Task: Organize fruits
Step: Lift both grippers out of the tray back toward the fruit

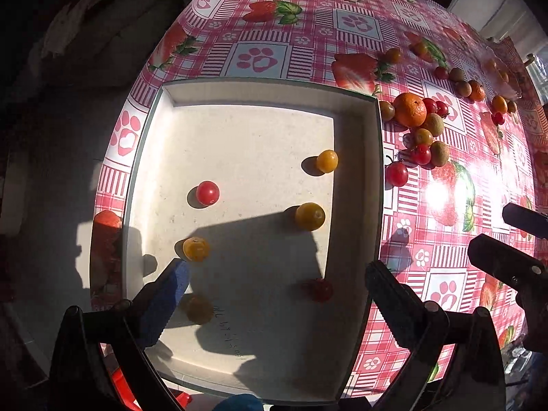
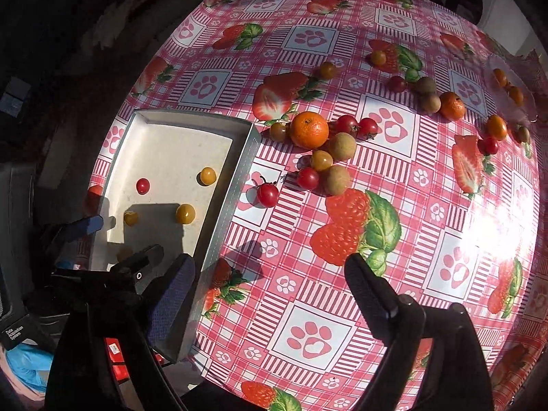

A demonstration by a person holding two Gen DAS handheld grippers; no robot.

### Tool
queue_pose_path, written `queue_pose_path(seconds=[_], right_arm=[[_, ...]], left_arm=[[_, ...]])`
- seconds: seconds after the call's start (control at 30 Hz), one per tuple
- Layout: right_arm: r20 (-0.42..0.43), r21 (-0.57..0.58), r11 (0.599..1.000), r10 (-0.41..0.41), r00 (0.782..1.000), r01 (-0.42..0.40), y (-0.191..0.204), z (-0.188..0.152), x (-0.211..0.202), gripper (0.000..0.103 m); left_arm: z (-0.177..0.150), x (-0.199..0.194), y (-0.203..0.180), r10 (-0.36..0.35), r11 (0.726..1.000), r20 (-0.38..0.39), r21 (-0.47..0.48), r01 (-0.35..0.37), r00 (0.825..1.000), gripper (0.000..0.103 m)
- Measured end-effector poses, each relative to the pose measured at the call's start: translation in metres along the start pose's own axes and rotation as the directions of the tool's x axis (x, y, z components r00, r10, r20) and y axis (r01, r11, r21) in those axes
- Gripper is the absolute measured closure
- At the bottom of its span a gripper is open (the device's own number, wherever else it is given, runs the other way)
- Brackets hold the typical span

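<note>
White label [image 2: 14,337] on left claw housing: "Data Acquisition System". Tray scribble illegible.

I see the tray [image 2: 212,236] on the table's [image 2: 342,325] left part with small tomatoes [image 1: 310,216] inside; right of it, a fruit cluster [image 2: 310,129] lies on the table.

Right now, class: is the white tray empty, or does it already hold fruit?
Holds fruit. The white tray has six small round fruits on its floor: four yellow, such as one, and two red, such as one.
</note>
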State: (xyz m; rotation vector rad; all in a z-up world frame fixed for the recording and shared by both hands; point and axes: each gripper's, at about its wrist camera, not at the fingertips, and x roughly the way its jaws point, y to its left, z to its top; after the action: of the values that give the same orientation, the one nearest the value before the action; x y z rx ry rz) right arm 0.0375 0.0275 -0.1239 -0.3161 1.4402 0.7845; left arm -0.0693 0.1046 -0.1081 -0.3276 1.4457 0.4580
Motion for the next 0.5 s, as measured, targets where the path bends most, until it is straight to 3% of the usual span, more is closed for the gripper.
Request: queue_pose_path(seconds=[0.13,0.5], right_arm=[[-0.033,0.099,0.995,-0.030,0.999,0.033,-0.043,-0.016,0.001,0.012],[-0.041,0.200,0.977,-0.064,0.997,0.071,-0.117,-0.023,-0.005,0.012]], left_arm=[[0.003,-0.001,-0.034,0.050,0.995,-0.012,0.082,-0.049,0.999,0.000],[0.018,0.007,-0.107,0.007,0.983,-0.060,0.182,0.004,0.998,0.000]])
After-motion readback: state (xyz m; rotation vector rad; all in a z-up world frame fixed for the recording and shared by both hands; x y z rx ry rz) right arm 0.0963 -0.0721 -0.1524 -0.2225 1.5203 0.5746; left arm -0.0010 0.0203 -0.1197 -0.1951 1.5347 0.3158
